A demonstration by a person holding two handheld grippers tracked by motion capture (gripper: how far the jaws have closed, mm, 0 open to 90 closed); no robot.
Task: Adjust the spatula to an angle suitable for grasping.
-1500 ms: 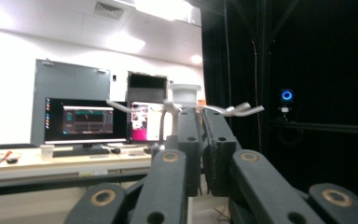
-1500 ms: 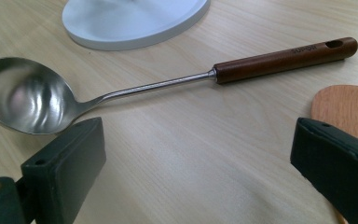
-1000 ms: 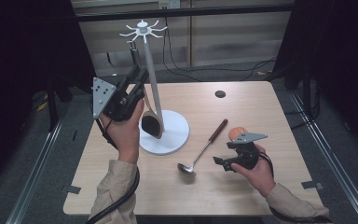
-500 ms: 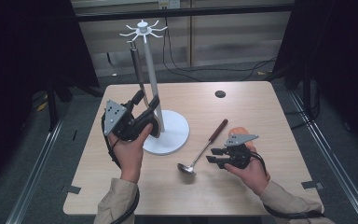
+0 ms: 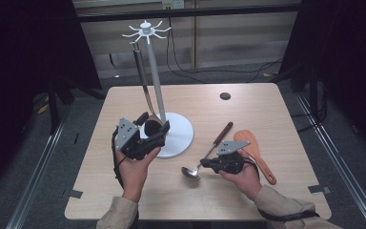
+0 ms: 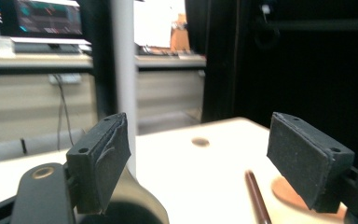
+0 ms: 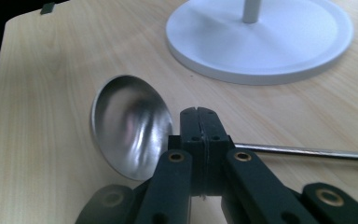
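The steel ladle with a dark red handle (image 5: 208, 153) lies flat on the pale wooden desk (image 5: 276, 109), its long axis diagonal: bowl toward the person, handle pointing away and right. The right gripper (image 5: 206, 164) has its jaws closed on the neck by the bowl. The left gripper (image 5: 153, 129) is wide open, empty, beside the white utensil stand (image 5: 176, 136). Dark curtains surround the desk.

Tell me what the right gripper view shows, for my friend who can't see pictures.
The right tool has its two black jaws pressed shut over the thin neck of a shiny metal ladle lying on a pale wooden table. The ladle's bowl sits just left of the jaws and its handle runs off right. Behind stands the round white base of a rack.
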